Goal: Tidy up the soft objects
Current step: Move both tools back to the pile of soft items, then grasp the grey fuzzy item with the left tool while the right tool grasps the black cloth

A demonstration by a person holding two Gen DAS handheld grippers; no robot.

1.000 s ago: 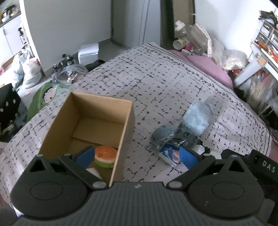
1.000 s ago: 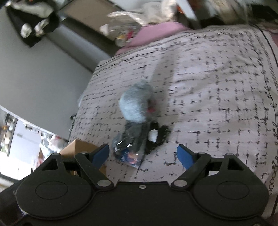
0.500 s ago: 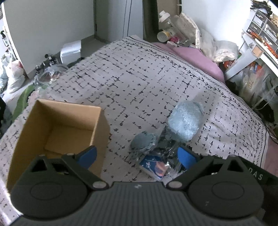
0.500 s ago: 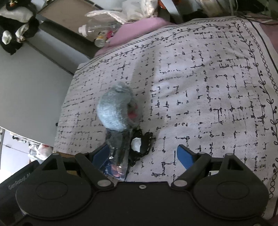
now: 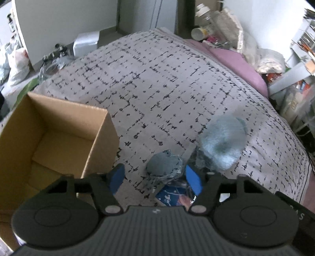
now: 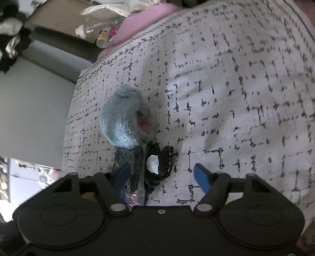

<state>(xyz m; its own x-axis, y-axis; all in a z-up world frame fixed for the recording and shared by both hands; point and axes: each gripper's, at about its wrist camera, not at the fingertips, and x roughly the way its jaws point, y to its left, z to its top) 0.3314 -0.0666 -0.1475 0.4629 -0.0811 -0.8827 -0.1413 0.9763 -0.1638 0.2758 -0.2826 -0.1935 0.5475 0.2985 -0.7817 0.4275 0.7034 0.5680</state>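
Both grippers are lowered over one small heap of soft things on the patterned bedspread [image 5: 167, 82].

Left gripper [image 5: 155, 178] is closing, its blue pads not yet pressed on the crumpled grey cloth ball in clear wrap [image 5: 163, 165] seen between them. Right gripper [image 6: 161, 175] is closing too, with the black lace-edged pouch [image 6: 159, 163] between its pads, untouched. A fluffy pale-blue plush toy [image 5: 223, 141] lies just beyond both. An open brown cardboard box [image 5: 59, 126] stands to the left, nearer the left gripper.

A pink pillow [image 5: 242, 65] and bottles [image 5: 204, 17] sit beyond the patterned bedspread [image 5: 157, 78].
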